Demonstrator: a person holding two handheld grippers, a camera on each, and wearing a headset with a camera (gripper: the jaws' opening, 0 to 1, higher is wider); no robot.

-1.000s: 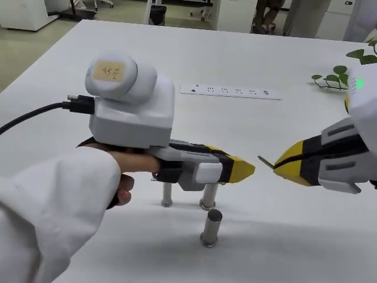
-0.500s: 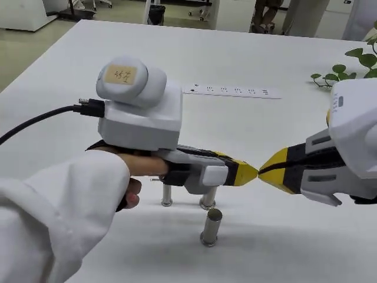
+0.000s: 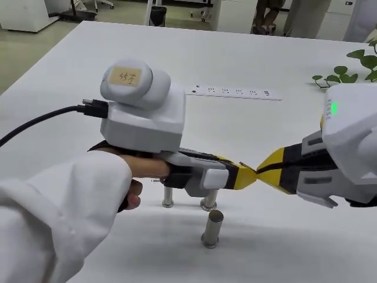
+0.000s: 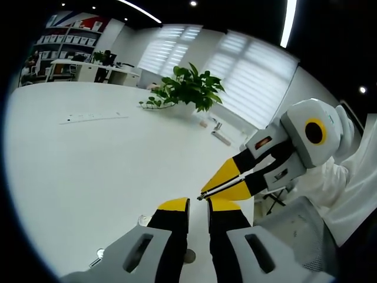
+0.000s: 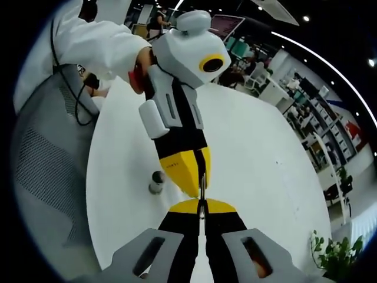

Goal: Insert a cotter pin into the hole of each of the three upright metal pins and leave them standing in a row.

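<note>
Cotter pin [image 5: 201, 193]: pinched in right claw [image 3: 263, 172], long axis in line with that claw, tip at the narrow gap of the slightly spread left claw [image 3: 251, 175]. Upright metal pins [image 3: 212, 229]: three, on bench [image 3: 283, 247], below the left claw.

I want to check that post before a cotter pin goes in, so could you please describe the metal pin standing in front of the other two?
The front metal pin is a short, silvery cylinder with a flat top and a slightly wider foot. It stands upright on the white table, apart from the two pins behind it. Nothing touches it: the left claw and right claw meet tip to tip in the air, clear of it. Whether it has a hole is too small to tell.
</note>
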